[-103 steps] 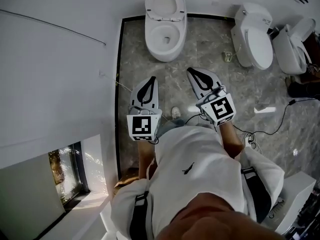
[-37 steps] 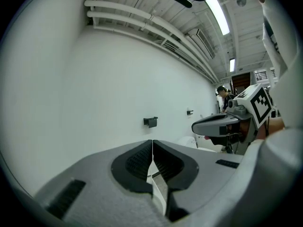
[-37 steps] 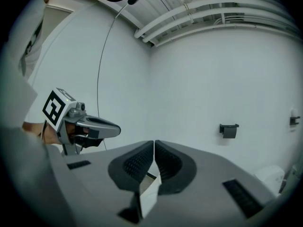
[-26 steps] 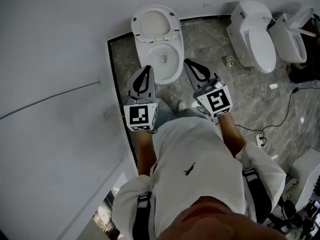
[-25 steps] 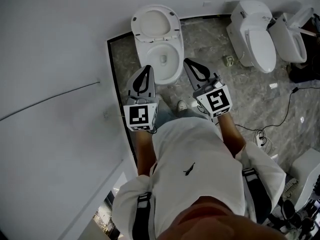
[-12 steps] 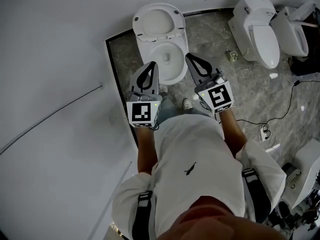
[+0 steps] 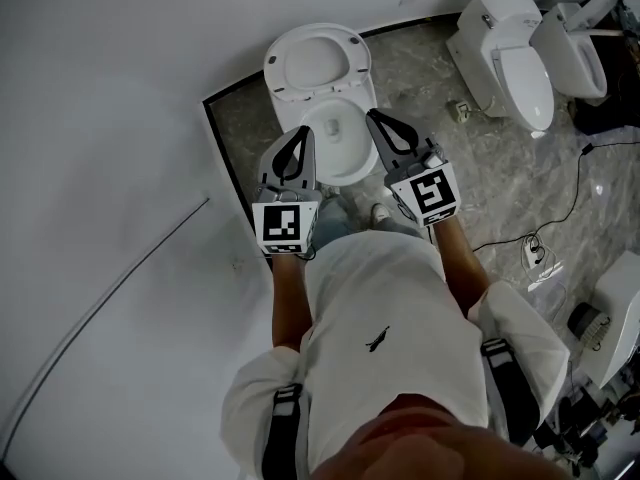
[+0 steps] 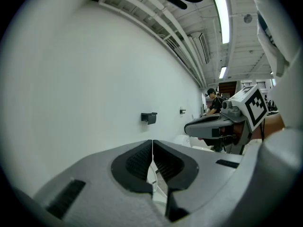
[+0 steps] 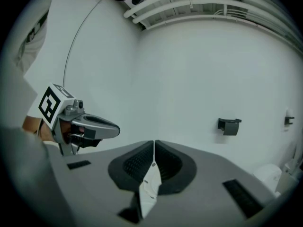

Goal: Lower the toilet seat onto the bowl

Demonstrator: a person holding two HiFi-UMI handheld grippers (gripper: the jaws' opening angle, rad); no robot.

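Note:
A white toilet stands against the wall, its seat point(image 7: 315, 63) raised upright above the open bowl point(image 7: 340, 140). My left gripper point(image 7: 304, 131) is shut and empty, its tip over the bowl's front left rim. Just as empty, my right gripper point(image 7: 372, 117) is shut with its tip over the bowl's right rim. Both point roughly level toward the wall. The left gripper view shows my left gripper point(image 8: 152, 141) with jaws touching and the other tool to the right. In the right gripper view, a white sliver of the seat point(image 9: 150, 186) shows below my right gripper point(image 9: 154, 142).
Two more white toilets point(image 7: 505, 53) point(image 7: 572, 30) stand at the right on the marble floor. A black cable point(image 7: 562, 218) runs over the floor near a small fitting point(image 7: 461, 111). A white wall lies to the left, with a dark holder point(image 8: 148, 117) on it.
Both grippers have moved forward and slightly down toward the toilet, from short of the bowl to over its front rim. Their jaws have stayed shut.

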